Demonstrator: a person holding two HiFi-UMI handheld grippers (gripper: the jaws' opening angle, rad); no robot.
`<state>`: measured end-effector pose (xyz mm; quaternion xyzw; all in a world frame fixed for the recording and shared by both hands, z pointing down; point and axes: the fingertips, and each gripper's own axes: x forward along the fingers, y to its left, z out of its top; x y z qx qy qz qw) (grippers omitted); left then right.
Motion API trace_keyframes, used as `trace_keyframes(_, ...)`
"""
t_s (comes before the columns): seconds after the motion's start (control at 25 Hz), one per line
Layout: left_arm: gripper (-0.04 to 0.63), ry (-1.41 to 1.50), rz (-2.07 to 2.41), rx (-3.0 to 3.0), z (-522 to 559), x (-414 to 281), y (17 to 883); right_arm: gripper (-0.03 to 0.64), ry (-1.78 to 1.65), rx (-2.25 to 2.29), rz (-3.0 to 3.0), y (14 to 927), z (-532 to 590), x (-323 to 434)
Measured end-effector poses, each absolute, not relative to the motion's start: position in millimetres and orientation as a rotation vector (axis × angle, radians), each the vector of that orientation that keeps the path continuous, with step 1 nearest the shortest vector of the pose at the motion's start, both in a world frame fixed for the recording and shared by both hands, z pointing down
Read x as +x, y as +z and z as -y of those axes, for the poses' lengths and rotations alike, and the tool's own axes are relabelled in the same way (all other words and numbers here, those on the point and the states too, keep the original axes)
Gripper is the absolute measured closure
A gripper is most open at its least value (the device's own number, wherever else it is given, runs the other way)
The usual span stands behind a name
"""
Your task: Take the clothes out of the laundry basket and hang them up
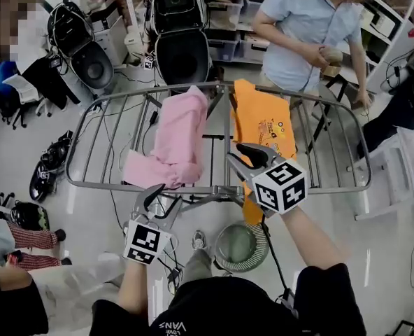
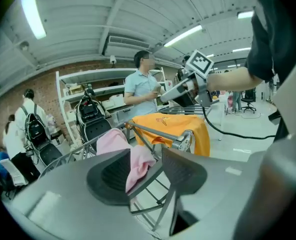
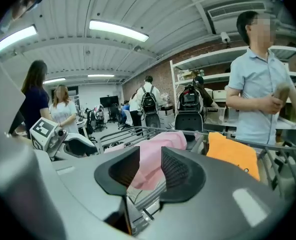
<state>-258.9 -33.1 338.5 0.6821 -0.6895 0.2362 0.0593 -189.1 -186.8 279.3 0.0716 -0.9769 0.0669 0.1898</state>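
Observation:
A pink garment (image 1: 175,142) hangs over the bars of a metal drying rack (image 1: 88,184), and an orange shirt (image 1: 263,128) is draped to its right. My left gripper (image 1: 153,200) hovers at the rack's near rail, just below the pink garment; its jaws are open and hold nothing. Over the near rail, in front of the orange shirt, my right gripper (image 1: 243,158) is open and holds nothing. In the left gripper view the pink garment (image 2: 138,161) shows beyond the jaw gap. A round laundry basket (image 1: 240,247) stands on the floor under the rack.
A person in a light blue shirt (image 1: 312,26) stands behind the rack. Black chairs (image 1: 182,47) and shelving line the back. Cables run across the floor under the rack. Shoes (image 1: 50,166) lie at the left, and a white stand (image 1: 396,180) is at the right.

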Motion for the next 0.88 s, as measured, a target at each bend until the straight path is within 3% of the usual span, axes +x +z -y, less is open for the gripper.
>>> trace_keyframes(0.52,0.426,0.648,2.294,2.042,-42,-165,306,0.495,0.217,0.328,2.856,297,86,-58)
trace_keyframes(0.88,0.426,0.613,2.339,1.974,-95,-119,305,0.495,0.238,0.323,2.883,298,26,-7)
